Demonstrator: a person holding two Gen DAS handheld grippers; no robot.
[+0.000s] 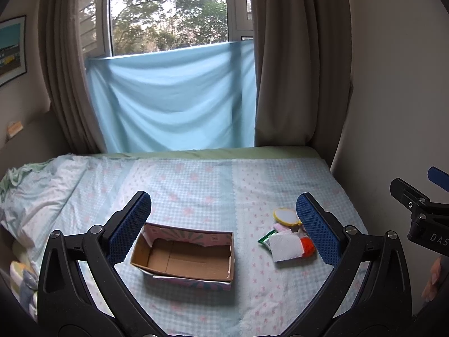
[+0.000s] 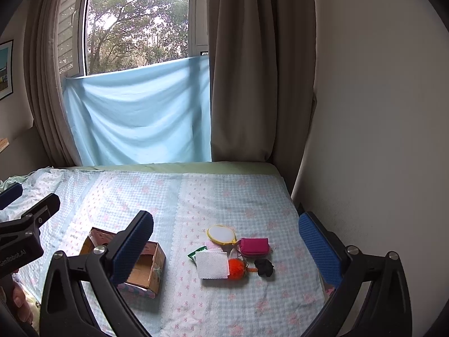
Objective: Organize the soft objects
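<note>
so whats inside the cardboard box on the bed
Nothing visible: the cardboard box shows only its bare brown floor. Its near wall hides a strip of the floor in the left wrist view, and the right claw's finger covers part in the other.

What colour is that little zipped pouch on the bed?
The pouch is bright pink, clearest in the right wrist view.

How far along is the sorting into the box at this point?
Nothing looks done: the cardboard box is empty inside. Nothing is in hand either; the left gripper and right gripper are both open, above the bed. Everything is left: the white cloth, orange pom-pom, pink pouch, black item and yellow-rimmed disc lie clustered beside the box.
</note>
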